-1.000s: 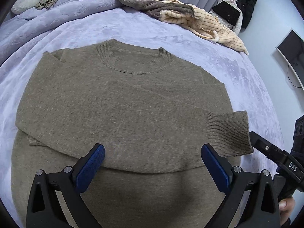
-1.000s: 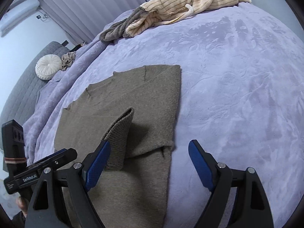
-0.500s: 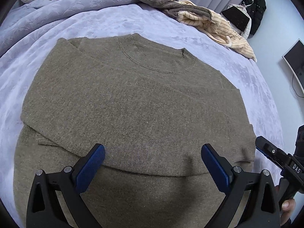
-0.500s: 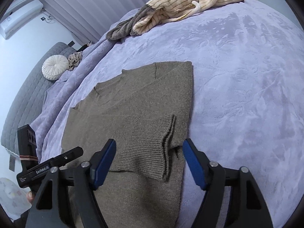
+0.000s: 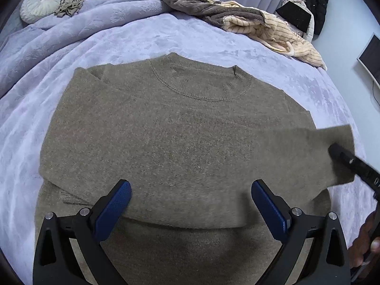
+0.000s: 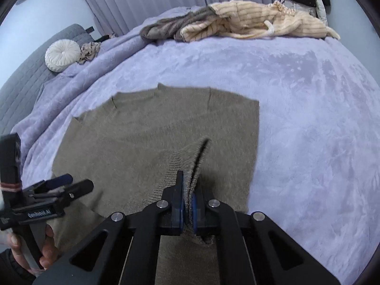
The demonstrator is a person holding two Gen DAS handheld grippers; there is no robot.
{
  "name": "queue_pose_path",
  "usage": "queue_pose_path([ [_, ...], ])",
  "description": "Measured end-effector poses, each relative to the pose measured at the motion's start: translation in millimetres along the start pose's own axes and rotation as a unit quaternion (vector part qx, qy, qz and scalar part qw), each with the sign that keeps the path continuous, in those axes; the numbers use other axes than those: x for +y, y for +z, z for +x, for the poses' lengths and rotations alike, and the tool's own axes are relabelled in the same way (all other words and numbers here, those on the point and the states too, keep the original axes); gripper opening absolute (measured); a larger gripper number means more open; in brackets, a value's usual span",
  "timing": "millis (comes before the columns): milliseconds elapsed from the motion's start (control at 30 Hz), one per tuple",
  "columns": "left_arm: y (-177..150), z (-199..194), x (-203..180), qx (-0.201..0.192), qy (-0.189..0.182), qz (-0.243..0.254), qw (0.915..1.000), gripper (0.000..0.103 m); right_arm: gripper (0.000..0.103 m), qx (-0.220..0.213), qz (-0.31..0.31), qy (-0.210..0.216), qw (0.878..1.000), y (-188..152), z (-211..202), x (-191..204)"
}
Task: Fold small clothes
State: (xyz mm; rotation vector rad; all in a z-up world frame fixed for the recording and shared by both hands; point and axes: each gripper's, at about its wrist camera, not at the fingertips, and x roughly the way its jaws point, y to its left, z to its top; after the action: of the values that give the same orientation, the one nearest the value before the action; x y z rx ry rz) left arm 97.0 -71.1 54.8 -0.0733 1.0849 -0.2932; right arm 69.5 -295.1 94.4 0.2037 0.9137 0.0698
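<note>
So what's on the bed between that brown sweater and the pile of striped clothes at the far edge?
Nothing: in both wrist views only bare lavender blanket separates the brown sweater from the striped clothes.

A lavender plush bed [image 6: 296, 90] fills the room. Behind it hang pale pleated curtains [image 6: 142, 0]; at its left a grey quilted headboard [image 6: 21, 80] backs a round white cushion [image 6: 62, 55]. Right of the bed, a monitor [image 5: 370, 59] on the pale wall.
</note>
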Motion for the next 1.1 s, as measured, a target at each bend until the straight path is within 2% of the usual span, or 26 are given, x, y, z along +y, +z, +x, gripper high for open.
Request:
queue_pose_path([
  [100,4,3,4,-0.003,0.019,0.004,0.9998,0.101,0.005,-0.019,-0.019,-0.024,0.999,17,0,3],
  [267,1,15,17,0.013,0.031,-0.001,0.9994,0.101,0.005,0.044,-0.015,-0.058,0.997,5,43,-12],
  [433,0,11,22,0.008,0.030,0.015,0.9994,0.101,0.005,0.043,-0.001,-0.052,0.998,-13,37,-18],
  [567,13,8,41,-0.003,0.034,-0.004,0.9994,0.101,0.005,0.045,-0.011,-0.065,0.997,-10,33,-15],
  [633,16,21,59,0.023,0.045,-0.020,0.9985,0.101,0.005,0.057,-0.007,-0.079,0.995,-8,38,-17],
  [667,15,28,70,0.038,0.047,-0.029,0.9978,0.101,0.014,0.060,-0.001,-0.082,0.995,-7,39,-19],
  [733,13,24,76,0.033,0.037,-0.025,0.9985,0.101,0.027,0.063,0.019,-0.089,0.994,-6,35,-26],
  [833,21,5,77,0.012,0.020,-0.032,0.9992,0.101,0.031,0.034,0.026,-0.113,0.993,-1,17,-27],
  [900,30,-4,75,-0.007,0.002,-0.040,0.9992,0.101,0.041,0.016,0.023,-0.109,0.994,5,8,-19],
  [967,38,1,69,-0.004,0.000,-0.033,0.9994,0.101,0.062,0.016,0.008,-0.082,0.996,9,10,-1],
  [1033,42,21,64,0.021,0.009,-0.012,0.9997,0.101,0.063,0.042,-0.020,-0.044,0.998,9,26,22],
  [1100,38,40,70,0.041,0.041,-0.008,0.9983,0.101,0.063,0.073,-0.044,-0.036,0.996,5,49,36],
])
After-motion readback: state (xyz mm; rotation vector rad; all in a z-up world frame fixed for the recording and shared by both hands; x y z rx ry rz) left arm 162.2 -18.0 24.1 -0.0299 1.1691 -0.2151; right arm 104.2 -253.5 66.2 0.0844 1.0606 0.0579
